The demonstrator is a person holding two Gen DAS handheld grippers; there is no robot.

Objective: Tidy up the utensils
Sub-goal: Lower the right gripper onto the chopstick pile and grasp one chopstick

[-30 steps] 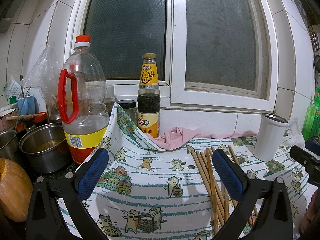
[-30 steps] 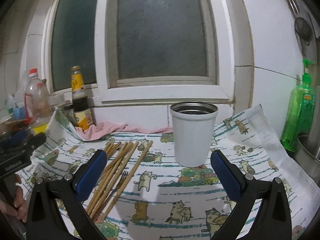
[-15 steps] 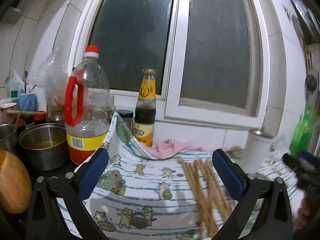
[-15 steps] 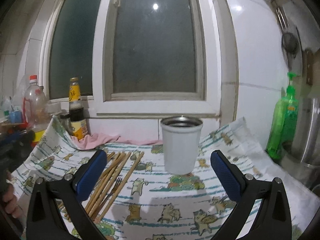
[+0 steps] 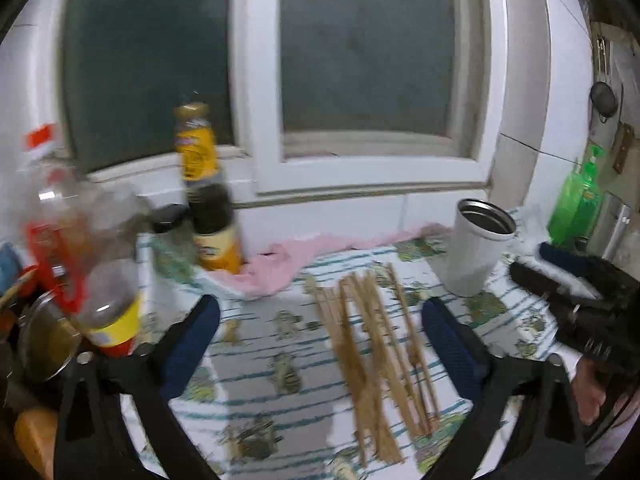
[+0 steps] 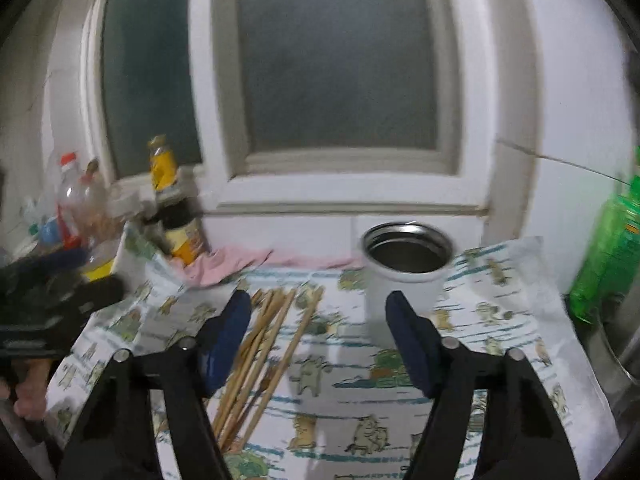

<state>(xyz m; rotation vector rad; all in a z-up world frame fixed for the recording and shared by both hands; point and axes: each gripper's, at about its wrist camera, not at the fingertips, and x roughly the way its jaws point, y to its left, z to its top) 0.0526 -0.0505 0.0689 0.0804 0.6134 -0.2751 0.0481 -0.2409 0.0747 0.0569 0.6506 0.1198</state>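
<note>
Several wooden chopsticks lie in a loose bundle on a cartoon-print cloth; they also show in the right wrist view. A white cup with a steel inside stands upright to their right, and shows in the right wrist view too. My left gripper is open and empty, above the chopsticks' near ends. My right gripper is open and empty, between the chopsticks and the cup; it also shows in the left wrist view.
A dark sauce bottle, a big oil bottle and a steel pot stand at the left. A pink rag lies under the window sill. A green soap bottle stands at the right.
Both grippers have swung: the left view turned right so the chopsticks sit centred between its fingers. The right gripper's fingers have closed partway and moved lower, nearer the cup.
</note>
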